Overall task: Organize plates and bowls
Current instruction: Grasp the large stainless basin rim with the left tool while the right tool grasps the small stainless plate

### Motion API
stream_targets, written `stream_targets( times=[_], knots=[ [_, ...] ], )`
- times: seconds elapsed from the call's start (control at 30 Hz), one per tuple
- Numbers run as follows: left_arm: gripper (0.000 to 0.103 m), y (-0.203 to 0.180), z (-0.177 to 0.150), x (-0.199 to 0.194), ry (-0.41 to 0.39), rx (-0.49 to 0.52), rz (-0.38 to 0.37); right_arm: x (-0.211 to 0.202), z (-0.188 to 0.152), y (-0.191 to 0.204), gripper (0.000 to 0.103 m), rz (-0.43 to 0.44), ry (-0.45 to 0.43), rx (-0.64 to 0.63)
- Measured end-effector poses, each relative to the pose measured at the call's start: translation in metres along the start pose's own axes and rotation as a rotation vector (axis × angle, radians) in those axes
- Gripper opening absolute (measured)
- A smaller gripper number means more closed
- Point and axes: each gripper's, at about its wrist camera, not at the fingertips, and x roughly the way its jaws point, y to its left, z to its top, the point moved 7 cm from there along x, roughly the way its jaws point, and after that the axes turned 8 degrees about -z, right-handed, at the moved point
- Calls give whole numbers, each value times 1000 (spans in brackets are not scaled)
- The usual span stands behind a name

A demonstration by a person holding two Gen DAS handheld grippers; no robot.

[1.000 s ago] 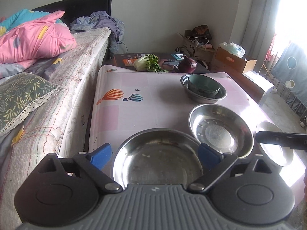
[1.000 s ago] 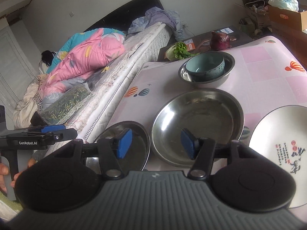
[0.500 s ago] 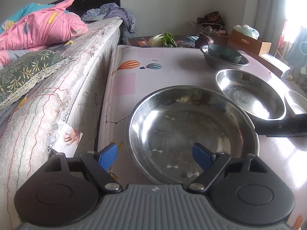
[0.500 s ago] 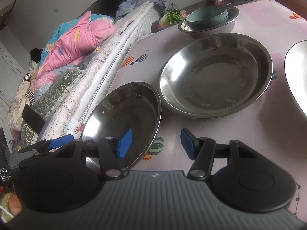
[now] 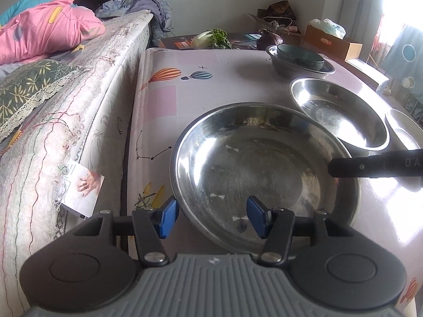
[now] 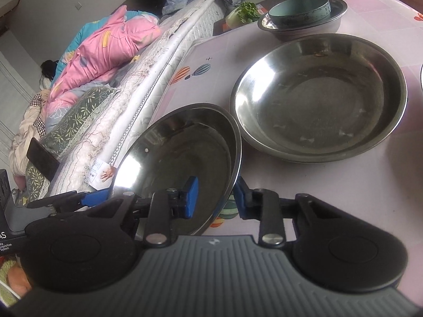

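Both tongs now straddle the rim of the near steel plate (image 5: 264, 174), one from each side. Half a second ago the left gripper (image 5: 211, 218) had this plate sitting between its wide pads; since then the jaws have narrowed somewhat, with one blue pad outside the rim and the other over the dish floor. They are still well apart and not touching metal, so it grips nothing. The right gripper (image 6: 215, 196) has changed more: it hung beside the plate with the rim outside its gap, and now its jaws have narrowed to a small gap with the plate's edge between them. Whether the pads actually pinch the edge I cannot tell. I read this as a two-sided grasp about to close, the step before lifting the plate to stack it.

Beside the plate, further along the table (image 5: 238, 60), lies a second steel plate (image 5: 341, 113), close to touching it. Beyond that sits a steel bowl (image 5: 298, 64) with a teal bowl (image 5: 300, 55) nested in it. A white plate (image 5: 404, 129) lies past the second steel plate.

Shallow and shiny, the near plate is flecked with dried residue; its thin, slick rim could slip.
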Motion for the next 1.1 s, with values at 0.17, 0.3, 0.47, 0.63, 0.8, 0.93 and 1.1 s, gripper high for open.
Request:
stream_targets(
  times=[0.17, 0.3, 0.47, 0.63, 0.8, 0.93, 1.1],
  knots=[
    [57, -10, -10, -11, 25, -1, -61, -12, -11, -4, 27, -12, 13, -19],
    [57, -19, -20, -20, 44, 0, -108, -24, -21, -9, 27, -21, 22, -24],
    [57, -27, -30, -33, 52, 6, -147, -39, -34, -12, 27, -18, 44, -22],
    [57, -29, -37, -39, 62, -14, -179, -48, -45, -15, 27, -14, 48, -10],
    [57, -28, -38, -39, 48, -6, -155, -49, -47, -17, 27, -15, 42, 9],
    [57, -20, -30, -35, 30, 7, -100, -47, -44, -17, 27, -31, 24, 18],
    [57, -12, -20, -21, 19, 20, -39, -42, -38, -18, 27, -61, 4, 13]
  ],
)
